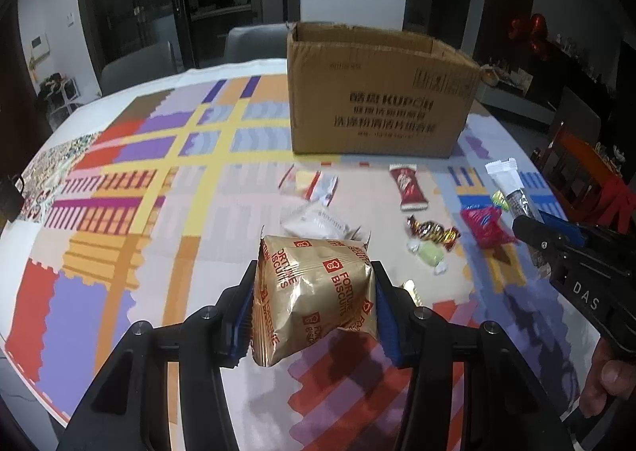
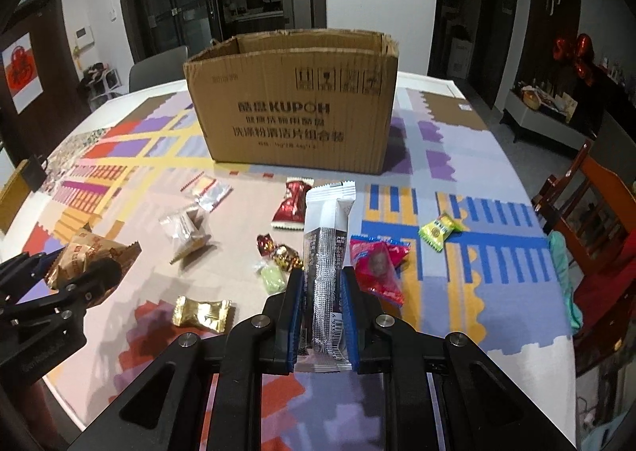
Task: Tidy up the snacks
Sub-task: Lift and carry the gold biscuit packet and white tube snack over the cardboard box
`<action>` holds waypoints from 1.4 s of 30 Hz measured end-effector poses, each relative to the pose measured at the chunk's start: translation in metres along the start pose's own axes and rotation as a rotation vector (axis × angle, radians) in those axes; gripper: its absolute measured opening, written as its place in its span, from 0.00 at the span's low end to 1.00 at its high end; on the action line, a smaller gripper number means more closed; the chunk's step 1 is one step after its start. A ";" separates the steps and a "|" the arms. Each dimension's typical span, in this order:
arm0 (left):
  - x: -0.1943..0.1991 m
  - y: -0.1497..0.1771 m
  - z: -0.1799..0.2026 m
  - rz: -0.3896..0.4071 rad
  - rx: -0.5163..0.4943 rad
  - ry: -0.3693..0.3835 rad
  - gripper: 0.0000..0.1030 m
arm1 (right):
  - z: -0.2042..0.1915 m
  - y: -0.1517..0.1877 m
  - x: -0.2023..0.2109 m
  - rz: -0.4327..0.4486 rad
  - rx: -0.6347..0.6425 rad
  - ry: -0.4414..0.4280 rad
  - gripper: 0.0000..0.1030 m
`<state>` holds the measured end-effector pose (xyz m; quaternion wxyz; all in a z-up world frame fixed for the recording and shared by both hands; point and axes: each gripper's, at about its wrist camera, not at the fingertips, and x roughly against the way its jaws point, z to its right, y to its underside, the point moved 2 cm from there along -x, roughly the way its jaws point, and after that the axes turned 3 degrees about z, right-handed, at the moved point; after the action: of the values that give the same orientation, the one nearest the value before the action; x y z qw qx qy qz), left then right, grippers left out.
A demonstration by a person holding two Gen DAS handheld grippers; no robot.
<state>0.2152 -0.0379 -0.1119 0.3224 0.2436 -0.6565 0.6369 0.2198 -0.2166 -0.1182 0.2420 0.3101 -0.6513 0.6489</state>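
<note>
- Nearest in the left wrist view, the left gripper point(image 1: 314, 298) has its blue-padded fingers point(image 1: 383, 304) pressed against both sides of a gold biscuit packet point(image 1: 314, 288), which is held up off the patterned tablecloth point(image 1: 119, 180); the packet's printed lettering runs sideways, and its crimped ends point up and down.
- In the right wrist view, the right gripper point(image 2: 322, 316) is clamped narrowly on a long silver-and-white snack bar point(image 2: 328, 264); its long axis runs straight away from the camera, white end toward the far cardboard box point(image 2: 294, 109).
- Just left of that bar lie a pale green candy point(image 2: 272, 278), a dark foil-wrapped candy point(image 2: 280, 252) and, nearer, a small gold candy point(image 2: 202, 314).
- Just right of the bar rests a red packet point(image 2: 377, 264), and farther right a yellow-green candy point(image 2: 439, 230).
- Beyond these, a dark red sachet point(image 2: 292, 206) sits directly past the bar's tip, between it and the box.
- To the left lie two clear-wrapped packets point(image 2: 185, 228); their contents are too blurred to name, possibly crackers.
- Farthest, the box stands upright with its top open, printed face toward the grippers, on the far middle of the table.
</note>
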 end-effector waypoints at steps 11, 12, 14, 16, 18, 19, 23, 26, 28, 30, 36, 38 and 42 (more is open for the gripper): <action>0.020 -0.028 0.004 0.053 0.003 0.005 0.49 | 0.003 -0.024 0.022 0.057 0.001 -0.010 0.19; 0.020 -0.029 0.005 0.057 0.004 0.007 0.49 | 0.003 -0.025 0.023 0.060 0.001 -0.010 0.19; 0.021 -0.033 0.006 0.061 0.001 0.008 0.49 | 0.004 -0.031 0.027 0.074 0.002 -0.010 0.19; 0.022 -0.038 0.008 0.068 -0.005 0.007 0.49 | 0.005 -0.035 0.029 0.085 0.003 -0.007 0.19; 0.023 -0.042 0.009 0.075 -0.008 0.008 0.49 | 0.006 -0.039 0.031 0.097 0.005 -0.003 0.19; 0.023 -0.043 0.009 0.078 -0.010 0.009 0.49 | 0.007 -0.042 0.032 0.104 0.007 0.000 0.19; 0.023 -0.052 0.010 0.094 -0.014 0.012 0.49 | 0.007 -0.051 0.037 0.127 0.010 0.004 0.19; 0.022 -0.059 0.009 0.103 -0.014 0.013 0.49 | 0.008 -0.058 0.038 0.142 0.013 0.009 0.19; 0.021 -0.063 0.009 0.108 -0.013 0.015 0.49 | 0.007 -0.062 0.039 0.147 0.014 0.010 0.19; 0.020 -0.067 0.008 0.114 -0.013 0.015 0.49 | 0.006 -0.065 0.039 0.154 0.018 0.012 0.19; 0.017 -0.081 0.007 0.128 -0.014 0.018 0.49 | 0.005 -0.078 0.038 0.180 0.031 0.027 0.19; 0.016 -0.086 0.007 0.132 -0.013 0.020 0.49 | 0.005 -0.083 0.037 0.188 0.035 0.032 0.19; 0.015 -0.095 0.007 0.142 -0.017 0.028 0.49 | 0.004 -0.093 0.037 0.201 0.046 0.038 0.19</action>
<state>0.2738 -0.0505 -0.0364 0.2877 0.1849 -0.6729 0.6560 0.2614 -0.2209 -0.0277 0.1809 0.2362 -0.6592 0.6906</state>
